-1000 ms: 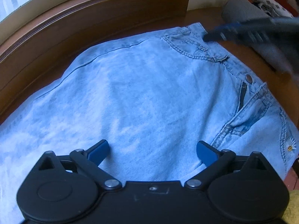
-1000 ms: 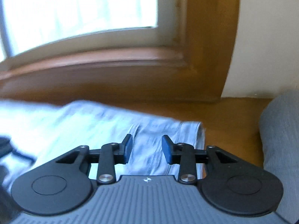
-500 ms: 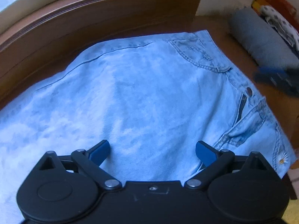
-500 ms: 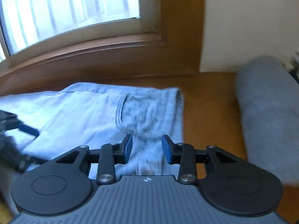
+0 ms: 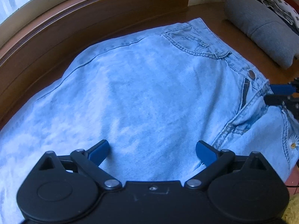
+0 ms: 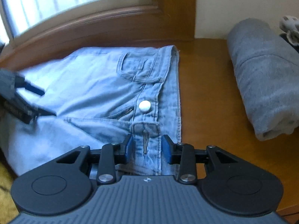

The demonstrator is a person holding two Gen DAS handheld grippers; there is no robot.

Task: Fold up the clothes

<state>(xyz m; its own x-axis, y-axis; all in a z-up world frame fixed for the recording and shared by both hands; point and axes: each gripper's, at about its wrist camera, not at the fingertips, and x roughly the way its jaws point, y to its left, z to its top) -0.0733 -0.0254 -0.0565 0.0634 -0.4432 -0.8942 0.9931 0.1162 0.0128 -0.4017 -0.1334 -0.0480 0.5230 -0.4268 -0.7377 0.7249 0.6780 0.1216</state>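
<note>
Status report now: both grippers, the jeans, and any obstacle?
Left gripper open, over jeans. Right gripper open, astride waistband, not gripping. Jeans flat, unfolded. Grey folded garment beside, apart.

No readable text in either view.

The only hint of lettering is a faint pale strip on the side of the left gripper (image 6: 28, 100), at about nine o'clock in the right wrist view, too blurred to make out. The jeans (image 5: 149, 97) carry only a plain metal button (image 6: 144, 105) and a small daisy (image 5: 293, 144) at four o'clock, no words.
</note>
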